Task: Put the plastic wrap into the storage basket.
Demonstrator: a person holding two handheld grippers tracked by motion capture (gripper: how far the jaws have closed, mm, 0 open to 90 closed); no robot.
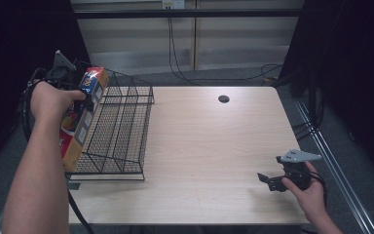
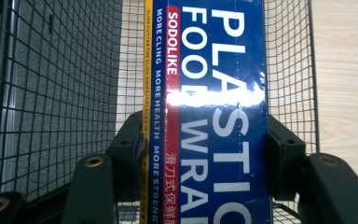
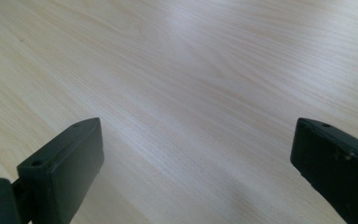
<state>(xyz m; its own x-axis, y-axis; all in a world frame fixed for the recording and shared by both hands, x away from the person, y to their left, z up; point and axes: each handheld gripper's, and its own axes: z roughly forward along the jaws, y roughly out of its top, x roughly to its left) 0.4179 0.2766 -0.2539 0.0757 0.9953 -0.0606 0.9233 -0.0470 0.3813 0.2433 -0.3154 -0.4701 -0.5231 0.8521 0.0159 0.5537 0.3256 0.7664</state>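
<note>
The left gripper (image 2: 205,149) is clamped on a long plastic wrap box (image 2: 209,112), one black jaw pressing each long side of it. In the left gripper view the box's blue face with large white lettering and its yellow edge run straight up between the jaws, with black mesh behind and to both sides. In the high view the left gripper (image 1: 85,95) sits at the far left of the table (image 1: 209,146), and the plastic wrap box (image 1: 80,126) stands tilted on its long edge against the left side of the black wire basket (image 1: 121,126). The box's near end reaches down to the basket's near left corner, and its far end rises above the rim. Whether the box lies just inside the left wall or against its outside cannot be told.

The right gripper (image 1: 268,181) rests low over the near right part of the table, well apart from the basket, its jaws spread wide. In the right gripper view there is bare wood between them.
</note>
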